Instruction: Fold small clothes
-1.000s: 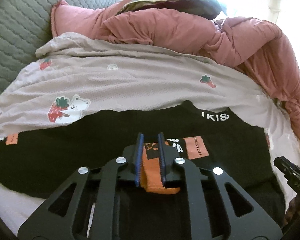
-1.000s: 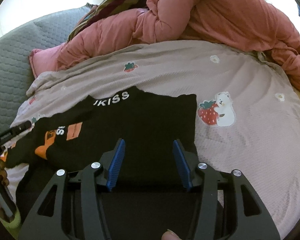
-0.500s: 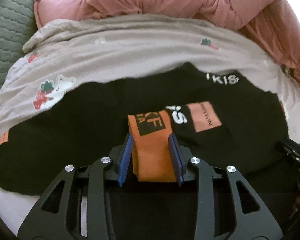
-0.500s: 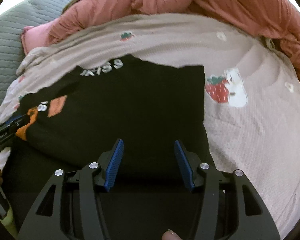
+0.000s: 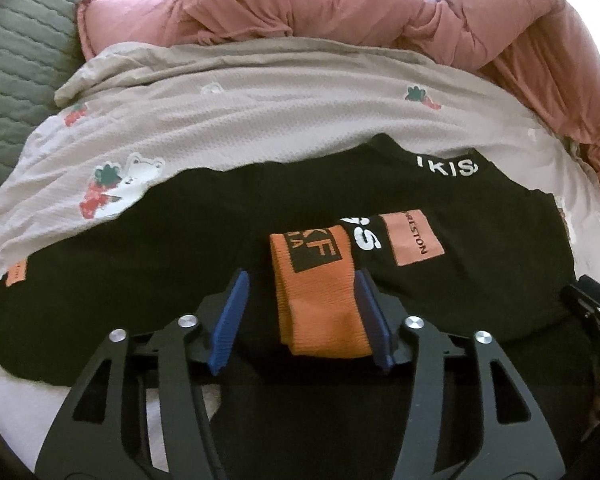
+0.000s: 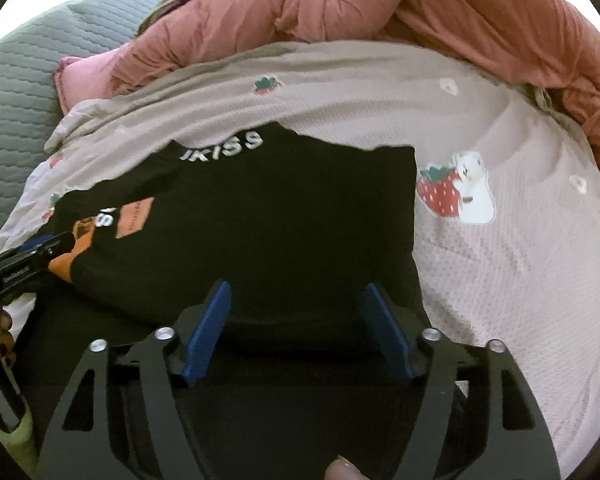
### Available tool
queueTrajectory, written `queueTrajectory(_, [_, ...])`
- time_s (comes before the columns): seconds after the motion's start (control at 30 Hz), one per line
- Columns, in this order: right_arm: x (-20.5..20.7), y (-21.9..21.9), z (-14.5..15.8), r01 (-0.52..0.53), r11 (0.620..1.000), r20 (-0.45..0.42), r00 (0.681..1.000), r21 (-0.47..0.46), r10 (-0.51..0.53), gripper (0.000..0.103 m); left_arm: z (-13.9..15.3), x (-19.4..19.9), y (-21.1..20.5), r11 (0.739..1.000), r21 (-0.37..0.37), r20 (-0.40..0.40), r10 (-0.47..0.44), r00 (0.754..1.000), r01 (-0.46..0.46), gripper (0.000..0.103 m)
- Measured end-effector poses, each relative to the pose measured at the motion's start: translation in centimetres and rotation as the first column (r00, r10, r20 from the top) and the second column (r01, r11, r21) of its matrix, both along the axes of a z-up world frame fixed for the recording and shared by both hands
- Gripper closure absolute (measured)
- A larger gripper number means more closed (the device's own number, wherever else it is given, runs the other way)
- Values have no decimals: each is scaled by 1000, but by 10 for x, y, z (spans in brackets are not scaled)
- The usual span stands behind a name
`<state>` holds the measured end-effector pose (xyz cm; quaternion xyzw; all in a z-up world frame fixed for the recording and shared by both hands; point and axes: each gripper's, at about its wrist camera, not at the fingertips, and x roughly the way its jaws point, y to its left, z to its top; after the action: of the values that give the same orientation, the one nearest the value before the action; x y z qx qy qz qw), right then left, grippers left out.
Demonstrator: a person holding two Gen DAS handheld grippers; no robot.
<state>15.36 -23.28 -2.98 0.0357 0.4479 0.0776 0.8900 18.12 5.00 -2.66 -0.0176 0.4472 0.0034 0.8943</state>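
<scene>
The black sweatshirt with orange cuffs [image 5: 180, 272] is lying half-folded on the strawberry-print bedsheet [image 5: 260, 120]. The left gripper [image 5: 300, 320] is opening off the orange cuff [image 5: 320, 304], the right gripper [image 6: 296, 328] is widening, holding nothing. I'd lift straight off so the fold isn't dragging.

On the black knitted sweater [image 5: 220, 240], white letters at the neck edge read "IKIS" in the left wrist view and "KISS" in the right wrist view. Below the neck, its orange rectangular patch [image 5: 414, 243] carries small dark letters, about "RISTON". Beside this patch stand big white letters "SS". Its orange ribbed cuff [image 5: 320, 304] shows "KF" in a black square.
</scene>
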Motion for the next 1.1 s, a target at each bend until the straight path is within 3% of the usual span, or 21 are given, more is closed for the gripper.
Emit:
queueTrajectory(0.03, [-2,2,3,-6,1000,10,1000,3,6,27,3,-3,3,1000,1,10,5,1000,-5,55])
queueTrajectory(0.13, [-6,7,12,-24,1000,31,999,11,24,21,11,-11,10,1000,9,38,27,999,-27,38])
queueTrajectory(0.2, [-10,12,18,-41,999,47,998,25,40,16,16,-16,17,999,9,57,45,997,-46,36])
queueTrajectory(0.27, [-12,17,23,-53,998,61,997,26,51,11,21,-22,26,997,8,77,74,994,-75,25])
queueTrajectory(0.43, [-18,33,37,-78,997,94,993,15,76,7,33,-36,46,991,2,123,134,983,-135,17])
queueTrajectory(0.67, [-21,60,50,-129,992,123,984,9,127,7,47,-54,78,967,42,195,239,951,-252,15])
queueTrajectory(0.83, [-23,84,57,-169,986,136,977,1,167,5,49,-63,102,950,36,201,297,933,-310,15])
queueTrajectory(1.1, [-24,130,62,-253,967,145,956,-18,253,5,50,-73,142,902,47,206,413,887,-430,15])
